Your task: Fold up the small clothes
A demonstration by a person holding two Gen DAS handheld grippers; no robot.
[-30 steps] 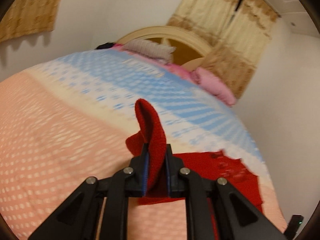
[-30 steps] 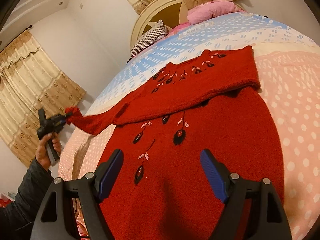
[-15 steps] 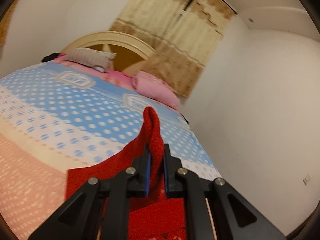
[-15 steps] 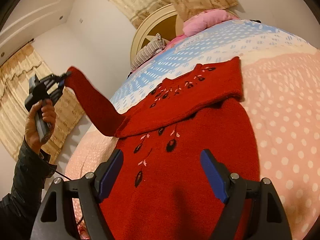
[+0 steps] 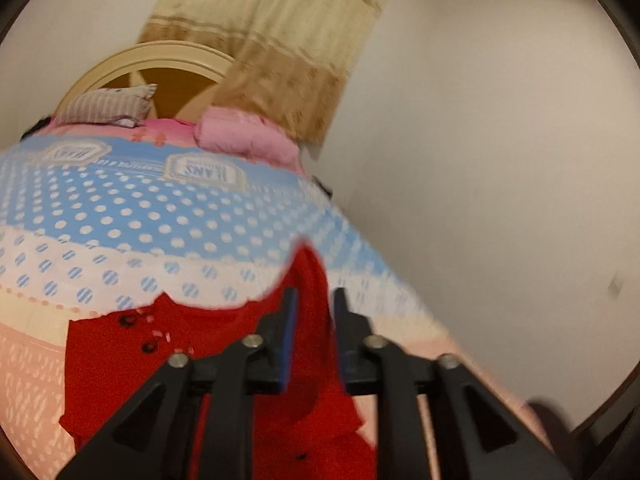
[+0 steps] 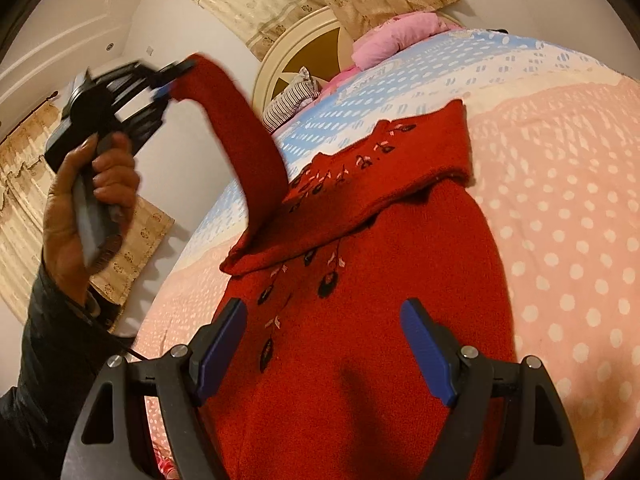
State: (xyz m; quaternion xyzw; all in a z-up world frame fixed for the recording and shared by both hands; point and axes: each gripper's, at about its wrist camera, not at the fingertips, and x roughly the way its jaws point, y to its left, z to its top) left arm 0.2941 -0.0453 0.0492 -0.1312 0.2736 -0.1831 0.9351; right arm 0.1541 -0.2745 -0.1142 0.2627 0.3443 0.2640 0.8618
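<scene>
Though half folded, red sweater (image 6: 360, 360) embroidered.

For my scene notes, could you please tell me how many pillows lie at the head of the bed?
2: a striped pillow against the headboard, and a pink pillow beside it, nearer the curtain. Others may be hidden.

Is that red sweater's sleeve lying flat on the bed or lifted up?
Lifted. The sleeve rises off the bed, its cuff between the left gripper fingers.
</scene>
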